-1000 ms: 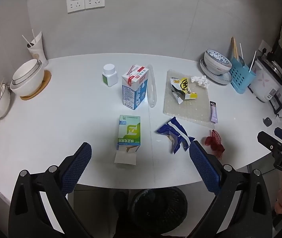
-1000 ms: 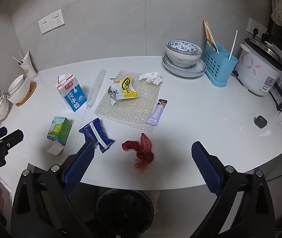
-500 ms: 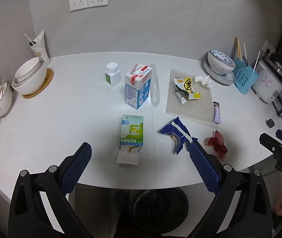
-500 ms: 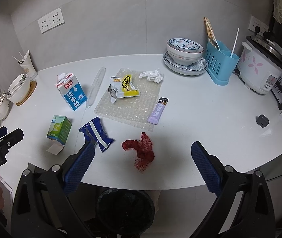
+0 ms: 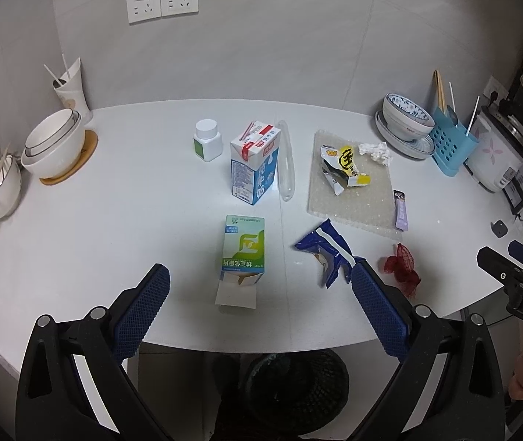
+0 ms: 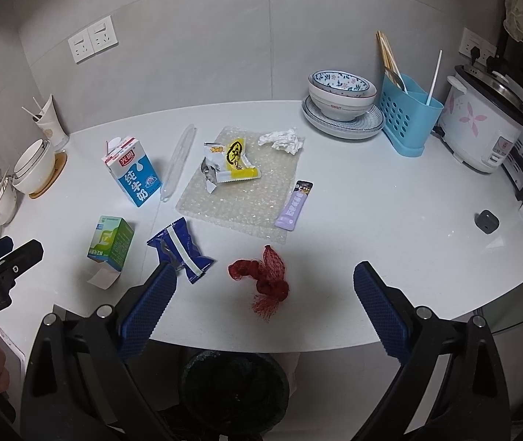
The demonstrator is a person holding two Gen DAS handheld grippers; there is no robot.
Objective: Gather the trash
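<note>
Trash lies on the white table point(image 5: 114, 220): a green box point(image 5: 244, 248), a blue wrapper point(image 5: 329, 251), a red net point(image 5: 401, 268), a milk carton point(image 5: 254, 161), a yellow wrapper point(image 5: 346, 167), a crumpled tissue point(image 5: 373, 150), a purple sachet point(image 5: 400, 209) and bubble wrap point(image 5: 353, 202). A black bin point(image 5: 294, 389) stands under the table's front edge. My left gripper point(image 5: 259, 305) is open and empty above the front edge, near the green box. My right gripper point(image 6: 265, 308) is open and empty just in front of the red net point(image 6: 265, 277).
White bowls point(image 5: 53, 145) and a cup with sticks point(image 5: 70, 88) stand far left. A pill bottle point(image 5: 207, 140) and clear tube point(image 5: 286, 161) are mid-table. Patterned bowls point(image 6: 340, 90), a blue utensil holder point(image 6: 406, 115) and a rice cooker point(image 6: 482, 121) stand far right.
Both grippers have drawn back and risen slightly, so the table objects sit a little farther away. Nothing on the table has moved. Both grippers stay open.
</note>
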